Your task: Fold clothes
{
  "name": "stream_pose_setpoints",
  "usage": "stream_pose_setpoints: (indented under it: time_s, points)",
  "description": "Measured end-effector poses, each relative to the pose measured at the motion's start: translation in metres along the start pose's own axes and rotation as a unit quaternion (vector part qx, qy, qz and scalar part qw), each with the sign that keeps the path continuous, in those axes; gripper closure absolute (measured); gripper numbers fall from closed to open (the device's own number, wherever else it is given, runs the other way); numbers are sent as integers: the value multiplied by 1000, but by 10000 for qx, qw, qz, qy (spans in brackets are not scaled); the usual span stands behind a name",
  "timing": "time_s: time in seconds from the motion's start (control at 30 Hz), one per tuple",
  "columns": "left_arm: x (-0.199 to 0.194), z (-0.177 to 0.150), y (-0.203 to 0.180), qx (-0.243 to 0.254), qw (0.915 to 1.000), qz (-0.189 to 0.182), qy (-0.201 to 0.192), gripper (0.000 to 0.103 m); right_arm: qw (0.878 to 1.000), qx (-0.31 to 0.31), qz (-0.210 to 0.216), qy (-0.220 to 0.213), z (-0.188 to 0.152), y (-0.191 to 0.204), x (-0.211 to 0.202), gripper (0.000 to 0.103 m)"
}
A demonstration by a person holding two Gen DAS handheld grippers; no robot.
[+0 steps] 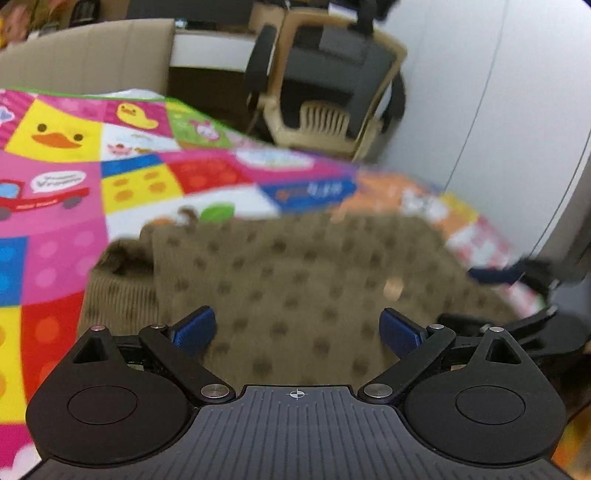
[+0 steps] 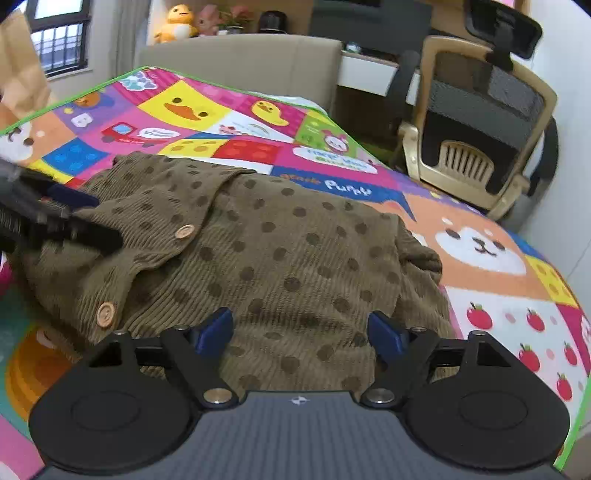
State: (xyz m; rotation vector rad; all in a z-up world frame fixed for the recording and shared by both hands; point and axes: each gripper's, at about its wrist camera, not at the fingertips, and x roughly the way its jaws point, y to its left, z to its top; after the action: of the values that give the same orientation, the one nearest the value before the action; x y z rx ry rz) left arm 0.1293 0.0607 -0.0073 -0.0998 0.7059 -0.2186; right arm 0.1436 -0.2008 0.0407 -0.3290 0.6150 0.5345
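An olive-brown dotted cardigan [image 2: 280, 258] with wooden buttons lies folded on a colourful cartoon mat [image 2: 480, 280]. In the left wrist view the cardigan [image 1: 295, 280] fills the middle, blurred. My left gripper [image 1: 297, 332] is open just above the cardigan, its blue pads apart with nothing between them. My right gripper [image 2: 300, 334] is open over the cardigan's near edge, empty. The left gripper also shows in the right wrist view [image 2: 70, 218] at the left, over the cardigan's button side. The right gripper shows blurred at the right edge of the left wrist view [image 1: 517, 280].
The mat [image 1: 55, 206] covers a bed with a beige headboard [image 2: 240, 59]. An office chair [image 2: 480, 122] stands beside the bed at the right. Plush toys [image 2: 181, 22] sit on a shelf behind. A white wall [image 1: 498, 110] is at the right.
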Motion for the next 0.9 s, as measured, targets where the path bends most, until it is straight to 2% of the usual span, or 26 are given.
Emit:
stream_pose_setpoints:
  time_s: [0.1,0.3,0.37,0.4,0.43,0.5,0.63,0.67,0.7,0.73,0.8,0.83,0.9]
  points:
    - [-2,-5,-2,73,9999,156,-8,4,9997,-175,-130,-119,4,10,-9,20]
    - [-18,-15,4,45,9997,237,3,4,9949,-813,141,-573,13,51,-29,16]
    - [-28,-21,10,3,9996,285,6,4,9943,-870,305,-528,17,61,-24,13]
    - [-34,-26,16,-52,9994,337,34,4,9939,-898,387,-506,19,67,-21,6]
    - [-40,-32,23,-149,9991,378,83,4,9934,-927,469,-483,21,72,-19,4]
    - [-52,-45,41,-405,9981,445,164,4,9922,-983,633,-438,25,83,-13,4]
    - [-80,-58,65,-819,9944,669,21,4,9887,-1096,960,-346,34,105,-3,5]
    - [-85,-59,71,-985,9930,654,-23,4,9877,-1123,1042,-324,36,110,-1,11]
    - [-90,-59,77,-1176,9913,584,-62,4,9865,-1151,1123,-301,38,115,2,24]
    - [-95,-59,83,-1403,9890,469,-96,4,9853,-1179,1205,-278,40,121,5,28]
    - [-102,-60,97,-1975,9802,-15,-117,4,9826,-1234,1367,-232,44,132,10,60]
    - [-105,-62,104,-2296,9727,-318,-120,4,9812,-1261,1448,-209,46,137,12,60]
    - [-107,-67,114,-2956,9500,-996,-117,4,9801,-1125,1628,-138,49,136,16,60]
